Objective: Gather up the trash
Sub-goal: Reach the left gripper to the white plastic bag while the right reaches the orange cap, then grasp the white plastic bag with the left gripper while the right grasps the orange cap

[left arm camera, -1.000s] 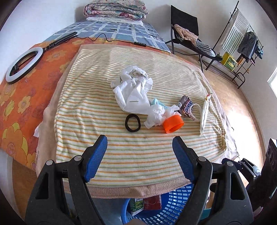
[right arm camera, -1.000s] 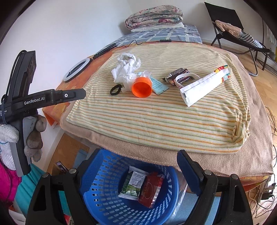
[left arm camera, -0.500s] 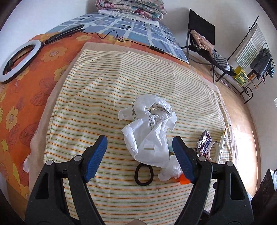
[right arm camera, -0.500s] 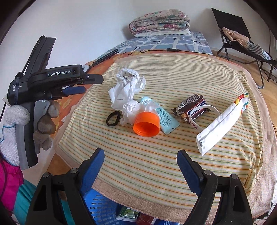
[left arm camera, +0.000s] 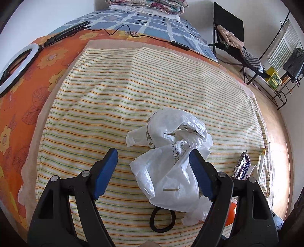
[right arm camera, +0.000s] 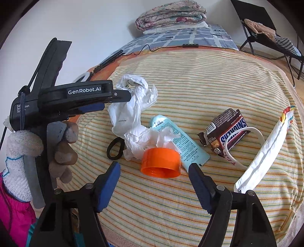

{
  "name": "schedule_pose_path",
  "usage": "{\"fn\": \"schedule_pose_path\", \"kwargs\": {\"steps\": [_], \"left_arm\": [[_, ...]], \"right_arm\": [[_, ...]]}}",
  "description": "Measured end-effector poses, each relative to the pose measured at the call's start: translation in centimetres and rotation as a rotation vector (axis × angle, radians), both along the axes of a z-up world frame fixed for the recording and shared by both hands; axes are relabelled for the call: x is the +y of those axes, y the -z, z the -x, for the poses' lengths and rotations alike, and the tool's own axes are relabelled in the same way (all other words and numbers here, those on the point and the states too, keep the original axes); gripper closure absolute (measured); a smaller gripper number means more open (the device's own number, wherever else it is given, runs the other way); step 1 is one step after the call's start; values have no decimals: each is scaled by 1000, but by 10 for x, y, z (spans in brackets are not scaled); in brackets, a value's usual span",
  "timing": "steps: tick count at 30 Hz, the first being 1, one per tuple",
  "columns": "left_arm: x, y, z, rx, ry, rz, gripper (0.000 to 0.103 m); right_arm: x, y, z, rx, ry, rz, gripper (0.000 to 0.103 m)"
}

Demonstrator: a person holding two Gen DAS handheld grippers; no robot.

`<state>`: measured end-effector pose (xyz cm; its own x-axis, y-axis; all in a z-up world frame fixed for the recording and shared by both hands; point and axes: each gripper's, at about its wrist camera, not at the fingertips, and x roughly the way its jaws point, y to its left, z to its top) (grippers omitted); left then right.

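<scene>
A crumpled white plastic bag (left arm camera: 171, 150) lies on the striped blanket (left arm camera: 117, 91). My left gripper (left arm camera: 153, 154) is open just above it, the bag between the fingers. In the right wrist view the bag (right arm camera: 131, 106) lies by crumpled tissue (right arm camera: 150, 140), an orange cap (right arm camera: 160, 162), a light blue tube (right arm camera: 182, 140), a Snickers wrapper (right arm camera: 228, 131), a white band (right arm camera: 245, 150), a long white packet (right arm camera: 266, 150) and a black hair tie (right arm camera: 115, 146). My right gripper (right arm camera: 154, 172) is open, low in front of the orange cap.
A ring light (left arm camera: 17, 66) and a black cable (left arm camera: 133, 34) lie on the orange flowered sheet. Folded quilts (right arm camera: 171, 15) sit at the far end. A black chair (left arm camera: 231, 38) and a drying rack (left arm camera: 281, 57) stand on the floor to the right.
Both grippers have moved forward and down over the bed. The left now straddles the white bag; the right has closed in on the orange cap. The blue basket has left view.
</scene>
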<state>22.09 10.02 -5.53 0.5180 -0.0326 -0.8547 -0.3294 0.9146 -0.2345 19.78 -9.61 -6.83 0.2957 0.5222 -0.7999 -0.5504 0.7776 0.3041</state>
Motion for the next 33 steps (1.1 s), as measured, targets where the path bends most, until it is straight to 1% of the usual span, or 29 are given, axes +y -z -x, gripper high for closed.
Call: {"fn": "schedule_pose_path", "kwargs": {"steps": [2,5,6,7,9,11,13,14,16,17,19,21,22,23,24,25,29,30,31,32,33], "left_arm": [[1,3,-3,4,2,10,23],[2,6,-7,7,1,28,29],[3,6,-8,5,0,34,30],[2,6,-9,1,0,36,34],[0,6,-10,-4,11,39,41],[-3,5,-10,-8,23,27,46],[-5,4,-9,-15,32,24,57],[-6,3,-9,-21,32,23,59],[-6,0,-7,-31,31,18,63],[-6,-1,-6,-37,30,16,68],[-5,-4,-4,-45,28,12,73],[-4,-6,-2,-52,29,12,76],[-4,-8,-1,-55,27,10,81],[-3,-9,0,-60,24,6,83],[-2,-11,1,-64,22,0,92],[-1,-13,1,-68,23,-3,95],[4,-16,5,-77,17,-1,95],[6,-16,5,-77,9,12,90],[8,-15,5,-74,5,29,67],[9,-16,5,-79,2,38,51],[10,-18,5,-95,-6,34,27]], "right_arm": [[3,3,-2,6,-2,8,31],[5,5,-4,17,3,10,32],[5,6,-5,23,5,8,35],[5,7,-7,31,6,4,38],[6,9,-7,43,6,3,39],[6,10,-7,47,7,7,41],[7,11,-8,49,8,15,51],[6,12,-8,57,7,12,53],[4,13,-7,66,11,1,54],[2,13,-7,67,12,-2,54],[1,13,-5,61,12,-3,54],[-1,12,-4,57,14,-5,54],[-2,12,-5,55,14,-8,54],[-3,10,-4,51,15,-9,54],[-3,9,-3,47,13,-12,54],[-4,8,-2,43,11,-13,54],[-6,1,3,17,0,-15,54],[-6,-1,5,6,-2,-11,54],[-6,-2,6,-1,-3,-6,54],[-6,-3,7,-3,-5,-6,54],[-7,-3,8,-1,-5,-9,54]]}}
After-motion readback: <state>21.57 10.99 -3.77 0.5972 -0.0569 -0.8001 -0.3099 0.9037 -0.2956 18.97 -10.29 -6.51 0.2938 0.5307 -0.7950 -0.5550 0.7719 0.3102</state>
